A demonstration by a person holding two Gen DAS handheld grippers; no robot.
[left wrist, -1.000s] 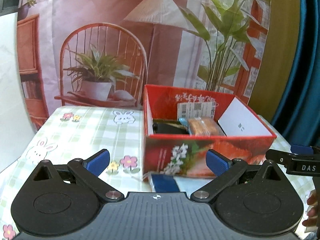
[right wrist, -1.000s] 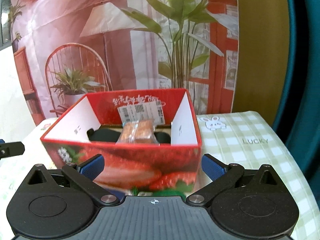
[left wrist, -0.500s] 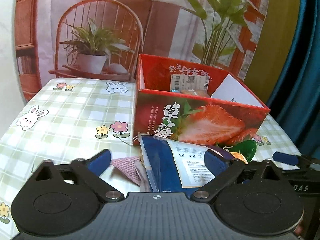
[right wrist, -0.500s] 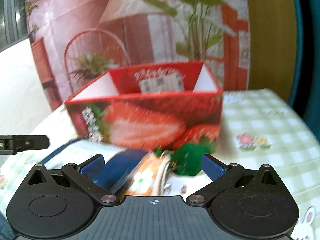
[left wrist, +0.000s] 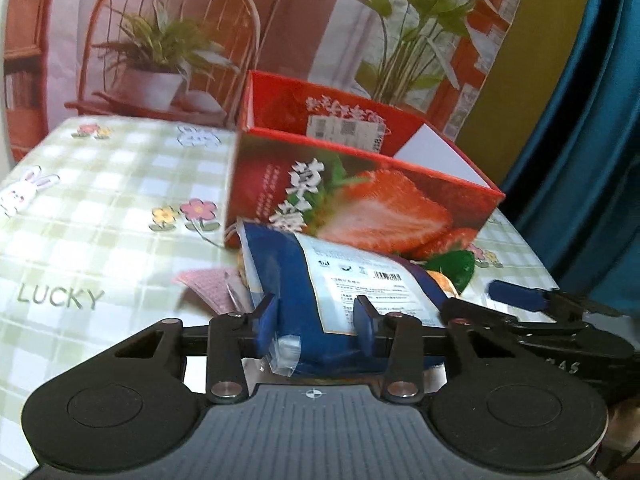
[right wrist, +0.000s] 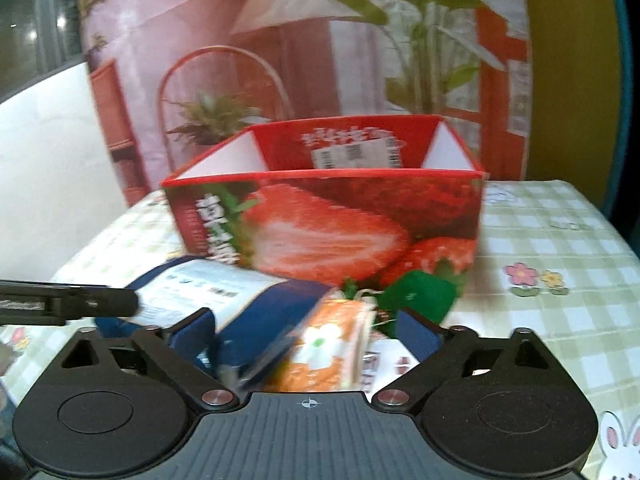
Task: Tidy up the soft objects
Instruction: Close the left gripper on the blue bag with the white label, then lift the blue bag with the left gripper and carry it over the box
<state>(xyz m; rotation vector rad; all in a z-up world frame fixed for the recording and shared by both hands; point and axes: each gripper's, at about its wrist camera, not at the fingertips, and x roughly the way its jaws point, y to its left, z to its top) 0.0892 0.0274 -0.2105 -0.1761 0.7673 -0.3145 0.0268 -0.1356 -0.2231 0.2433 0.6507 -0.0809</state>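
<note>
Left fingers (left wrist: pixel 267 317) clamping blue pouch (left wrist: pixel 304 280); right fingers (right wrist: pixel 416 326) astride orange packet (right wrist: pixel 332 344)

Glossy plastic blue pouch (left wrist: pixel 320 280); printed cardboard box (left wrist: pixel 360 204); pink knitted cloth (left wrist: pixel 208 288).

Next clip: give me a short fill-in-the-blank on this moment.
1. The left gripper is closed on the ____ plastic packet.
2. The red cardboard box shows a cut ____.
3. The green checked tablecloth reads ____.
4. The right gripper is ____.

Missing: blue; strawberry; LUCKY; open
</note>
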